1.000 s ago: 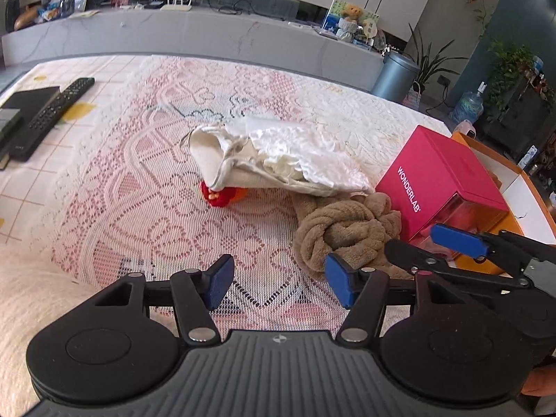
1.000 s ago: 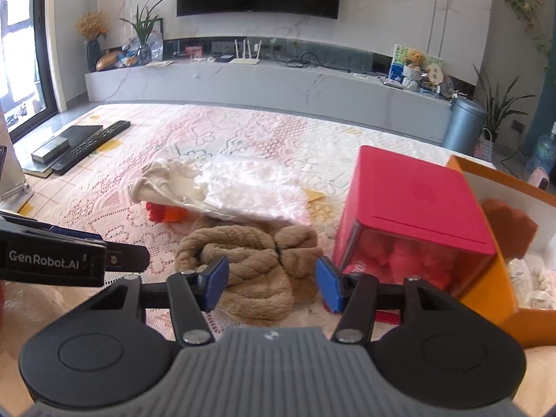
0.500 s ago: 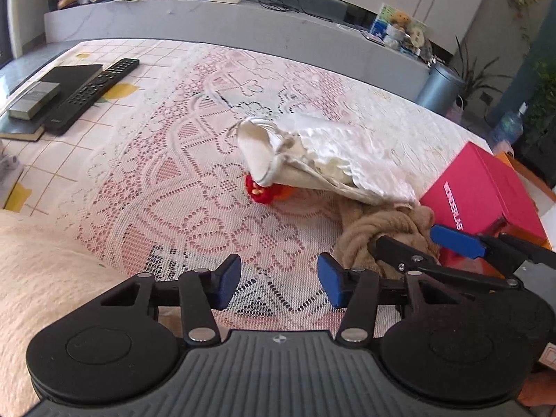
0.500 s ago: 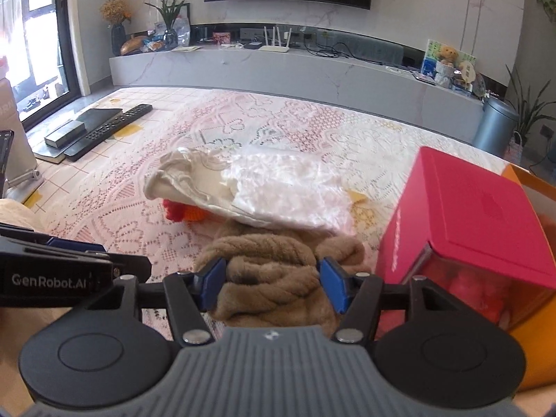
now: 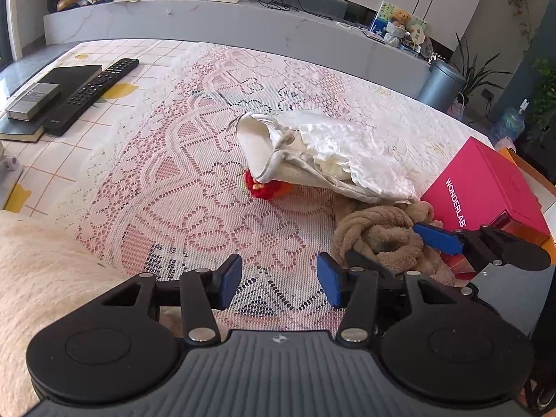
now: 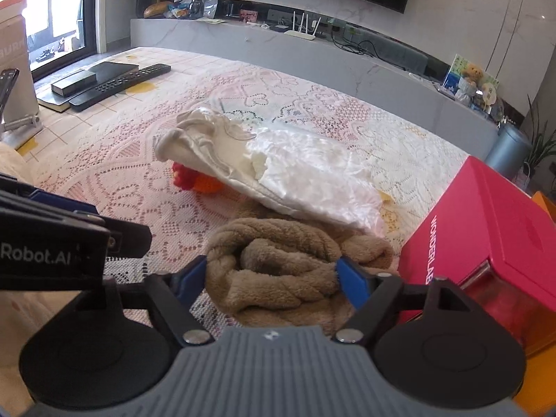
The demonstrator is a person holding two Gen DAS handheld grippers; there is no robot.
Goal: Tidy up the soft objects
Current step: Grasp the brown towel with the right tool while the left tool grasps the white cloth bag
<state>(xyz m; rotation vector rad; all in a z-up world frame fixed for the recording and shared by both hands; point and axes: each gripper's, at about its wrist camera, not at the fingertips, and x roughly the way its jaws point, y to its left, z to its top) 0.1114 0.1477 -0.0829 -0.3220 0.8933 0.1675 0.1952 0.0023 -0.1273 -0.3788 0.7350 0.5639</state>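
A twisted brown towel (image 6: 278, 253) lies on the lace tablecloth beside a pink box. My right gripper (image 6: 271, 274) straddles it: the jaws are opening, the towel's near bulge sits between the blue pads, and the pads rest at its sides without squeezing it. In the left wrist view the right gripper (image 5: 396, 246) reaches over the brown towel (image 5: 378, 229). A white satin cloth bundle (image 5: 323, 153) lies behind, on top of a red and orange plush (image 5: 264, 187). My left gripper (image 5: 278, 278) hovers open over bare lace, empty.
A pink WONDERLAB box (image 6: 486, 229) stands right of the towel, with an orange box (image 6: 542, 201) behind it. A black remote (image 5: 93, 93) and flat devices lie far left. A cream fluffy blanket (image 5: 41, 271) covers the near left corner.
My right gripper moved forward and down over the brown towel and its jaws widened around it. The left gripper's jaws narrowed a little and it rolled slightly in place.
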